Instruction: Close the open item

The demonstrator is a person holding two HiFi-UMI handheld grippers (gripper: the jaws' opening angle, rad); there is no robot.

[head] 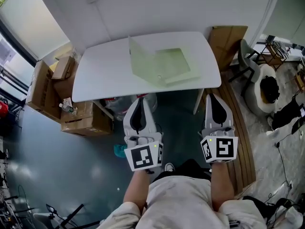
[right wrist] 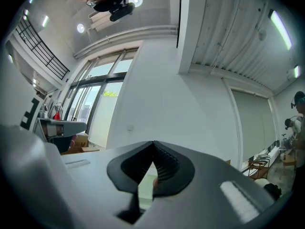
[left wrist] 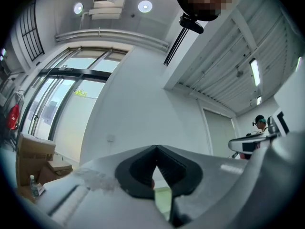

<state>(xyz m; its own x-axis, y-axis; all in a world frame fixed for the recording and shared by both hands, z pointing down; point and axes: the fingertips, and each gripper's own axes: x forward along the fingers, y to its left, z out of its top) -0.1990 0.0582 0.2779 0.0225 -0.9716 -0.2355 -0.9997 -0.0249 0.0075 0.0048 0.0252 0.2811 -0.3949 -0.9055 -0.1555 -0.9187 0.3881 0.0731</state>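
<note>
Tongs in both hands are pinched shut with nothing between them, held side by side out in front of the person, short of the near edge of the worktop (head: 105, 75).

Farthest left, stacked cardboard boxes (head: 43, 87) stand on the dark floor against the window wall, just beside the worktop's left end.

Next comes the left tongs (head: 141, 100), whose tips point at the worktop's near edge below its middle. In the left gripper view its black pads (left wrist: 143, 168) meet at the tip (left wrist: 156, 148), leaving only a thin slit lower down. Through that slit shows a sliver of pale green. Its marker cube (head: 143, 156) sits nearest the person's body.

On the white worktop, right of centre, lies the pale green folder (head: 167, 66), still open. One leaf lies flat, reaching to the near edge, and the other leaf (head: 137, 56) stands up along its left side. It is apart from both tongs.

The right tongs (head: 214, 96) hangs just below the worktop's near right corner. In the right gripper view its ribbed pads (right wrist: 164, 166) close together at the tip (right wrist: 153, 143).

Behind the worktop's right end leans a flat sheet of brown cardboard (head: 228, 41). Farther right stands a pale chair (head: 257, 92) with something dark on its seat.
</note>
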